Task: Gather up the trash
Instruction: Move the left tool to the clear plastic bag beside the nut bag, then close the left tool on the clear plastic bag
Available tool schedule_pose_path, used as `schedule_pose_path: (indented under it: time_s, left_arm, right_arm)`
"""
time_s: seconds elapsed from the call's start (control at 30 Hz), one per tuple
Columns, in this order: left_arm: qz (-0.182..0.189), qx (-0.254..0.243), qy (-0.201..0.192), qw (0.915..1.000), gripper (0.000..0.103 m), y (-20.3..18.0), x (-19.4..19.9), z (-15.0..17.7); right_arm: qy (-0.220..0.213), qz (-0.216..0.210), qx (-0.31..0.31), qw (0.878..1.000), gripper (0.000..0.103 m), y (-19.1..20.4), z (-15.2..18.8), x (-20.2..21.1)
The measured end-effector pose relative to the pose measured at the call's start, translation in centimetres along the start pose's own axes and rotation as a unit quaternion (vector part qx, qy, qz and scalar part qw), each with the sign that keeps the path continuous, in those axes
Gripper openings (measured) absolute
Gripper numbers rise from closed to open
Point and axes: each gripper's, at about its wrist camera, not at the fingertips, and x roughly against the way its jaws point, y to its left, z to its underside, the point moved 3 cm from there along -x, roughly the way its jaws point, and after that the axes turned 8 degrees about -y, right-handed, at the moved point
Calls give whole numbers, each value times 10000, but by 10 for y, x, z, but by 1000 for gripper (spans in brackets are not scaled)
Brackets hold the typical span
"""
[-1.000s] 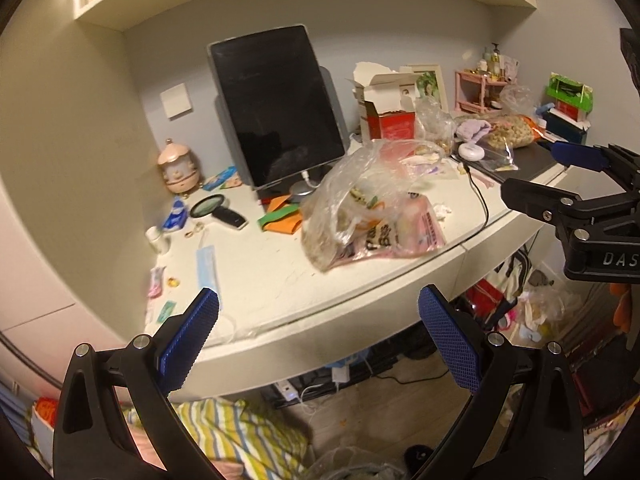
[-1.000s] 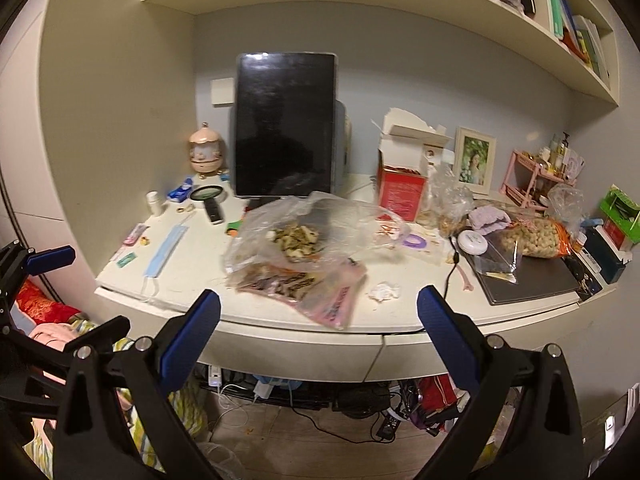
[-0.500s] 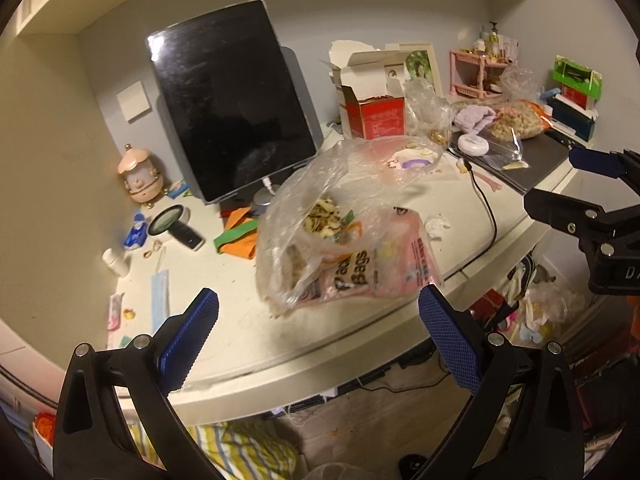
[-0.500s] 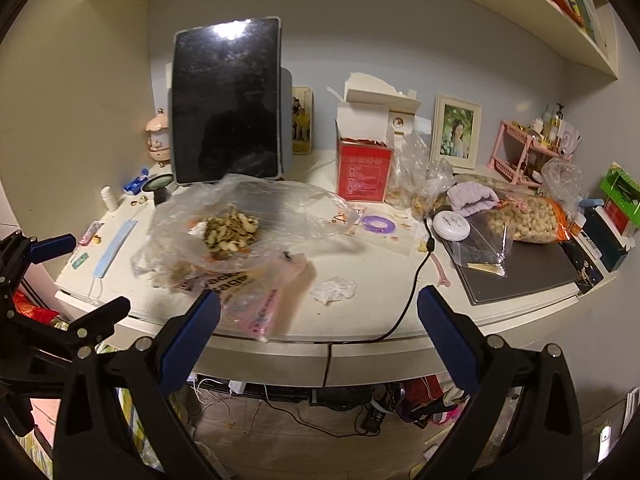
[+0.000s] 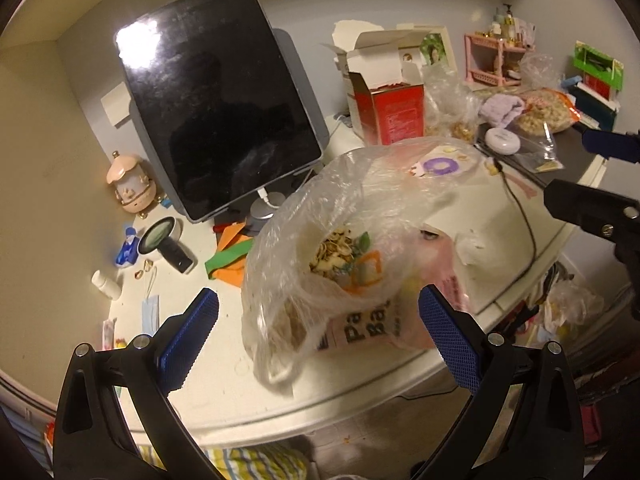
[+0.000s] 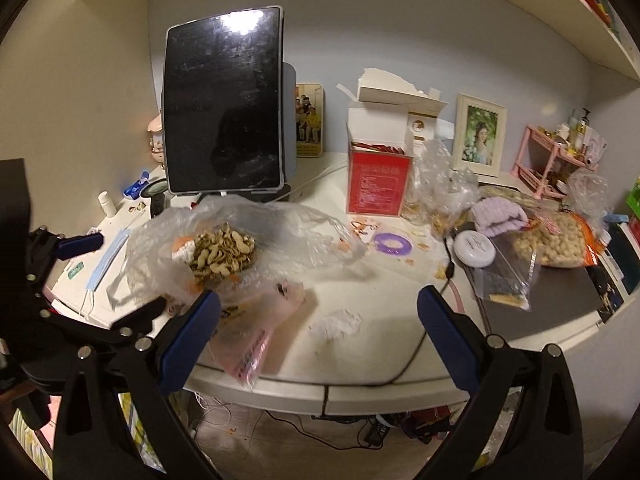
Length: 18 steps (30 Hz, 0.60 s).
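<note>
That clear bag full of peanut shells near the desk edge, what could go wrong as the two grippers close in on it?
The clear bag lies open with the peanut shells heaped loose, so a pinch low down could tip them out. It rests on a pink bag that overhangs the desk edge, and a nudge might slide both off. The black cable runs beside the crumpled tissue; the right gripper could snag it.

We read only part of one print: dark letters "Pa" over "Ba" on the pink packet (image 5: 372,330) lying under the clear trash bag (image 5: 340,216). The red box (image 6: 378,186) behind that bag carries white print too small for us to read.
</note>
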Motion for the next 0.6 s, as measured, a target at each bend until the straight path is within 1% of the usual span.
schedule_pose_path:
  time_s: [0.13, 0.3, 0.6]
  left_arm:
    - [67, -70, 63, 9999, 97, 2, -22, -3]
    - [109, -221, 234, 9994, 97, 0, -47, 1]
    - [160, -123, 334, 9992, 97, 3, -80, 2]
  right_arm:
    - [13, -103, 63, 9999, 96, 5, -9, -17]
    - [29, -211, 93, 9997, 96, 12, -17, -37]
    - [140, -280, 95, 9995, 96, 17, -19, -63]
